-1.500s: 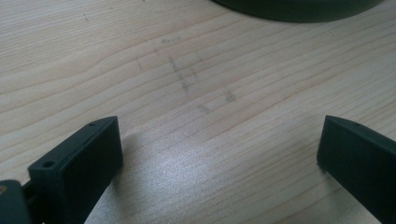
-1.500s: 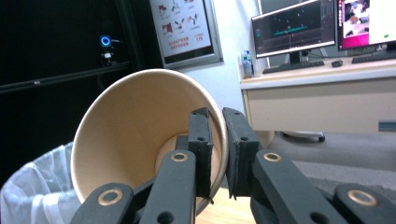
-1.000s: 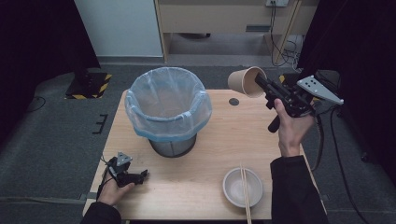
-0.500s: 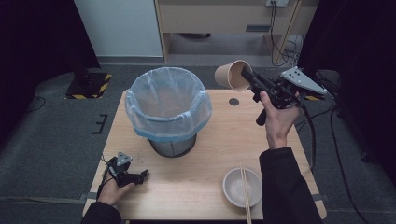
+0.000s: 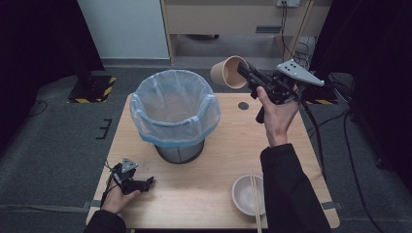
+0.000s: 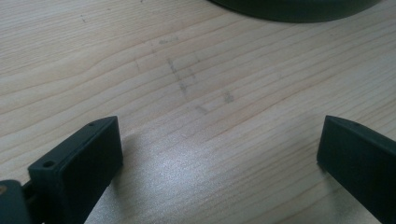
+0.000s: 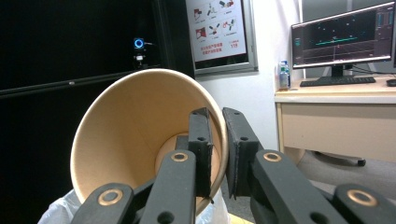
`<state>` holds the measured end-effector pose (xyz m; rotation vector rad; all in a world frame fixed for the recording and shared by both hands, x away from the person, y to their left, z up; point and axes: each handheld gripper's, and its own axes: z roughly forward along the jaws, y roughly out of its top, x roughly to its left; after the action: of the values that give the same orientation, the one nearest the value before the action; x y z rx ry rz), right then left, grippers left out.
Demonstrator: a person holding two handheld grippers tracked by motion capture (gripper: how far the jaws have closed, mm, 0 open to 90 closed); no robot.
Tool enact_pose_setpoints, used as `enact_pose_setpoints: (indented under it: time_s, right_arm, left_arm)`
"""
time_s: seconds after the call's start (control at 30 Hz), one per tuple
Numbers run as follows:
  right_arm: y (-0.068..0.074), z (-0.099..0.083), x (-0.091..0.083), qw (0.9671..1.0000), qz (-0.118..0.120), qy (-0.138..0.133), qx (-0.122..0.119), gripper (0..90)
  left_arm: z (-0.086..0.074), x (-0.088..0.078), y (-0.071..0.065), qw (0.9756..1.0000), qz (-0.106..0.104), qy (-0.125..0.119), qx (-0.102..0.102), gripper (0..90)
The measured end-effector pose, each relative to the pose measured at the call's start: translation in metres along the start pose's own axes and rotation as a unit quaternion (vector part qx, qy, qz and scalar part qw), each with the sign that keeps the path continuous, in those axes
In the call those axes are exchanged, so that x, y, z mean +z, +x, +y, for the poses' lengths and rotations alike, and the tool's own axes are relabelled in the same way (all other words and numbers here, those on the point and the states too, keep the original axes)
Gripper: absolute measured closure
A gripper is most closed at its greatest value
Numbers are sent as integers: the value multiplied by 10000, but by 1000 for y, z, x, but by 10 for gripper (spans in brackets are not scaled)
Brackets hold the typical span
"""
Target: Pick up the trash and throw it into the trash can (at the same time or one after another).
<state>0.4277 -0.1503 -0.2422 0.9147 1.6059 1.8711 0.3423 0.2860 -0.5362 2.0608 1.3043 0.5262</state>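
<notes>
A brown paper cup (image 5: 228, 72) hangs in the air just right of the bin's far rim, lying on its side. My right gripper (image 5: 245, 74) is shut on its rim; in the right gripper view one jaw sits inside the cup (image 7: 135, 135) and one outside, with the right gripper (image 7: 219, 149) pinching the wall. The wire bin (image 5: 175, 114), lined with a light blue bag, stands mid-table. My left gripper (image 5: 145, 183) rests low on the table at the front left, open, with bare wood between its jaws; the left gripper (image 6: 219, 154) holds nothing.
A grey bowl (image 5: 248, 194) with a pair of chopsticks (image 5: 254, 204) across it sits at the front right. A small dark disc (image 5: 243, 105) lies on the wooden table (image 5: 218, 165) behind the right hand. Beyond the table are a desk and cables.
My right gripper has carried the cup leftward and upward, from beside the table's right edge to near the bin's far right rim. The left gripper has stayed put.
</notes>
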Motion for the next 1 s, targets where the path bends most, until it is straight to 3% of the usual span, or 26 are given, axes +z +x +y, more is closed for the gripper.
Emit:
enact_pose_setpoints:
  time_s: [0.4,1.0]
  right_arm:
    - [15,-3,31,9996,203,193,-20,829]
    - [36,-27,71,9975,366,597,27,828]
  left_arm:
    - [0,0,0,10000,-4,-12,-12,0]
    - [0,0,0,10000,-9,-12,-2,0]
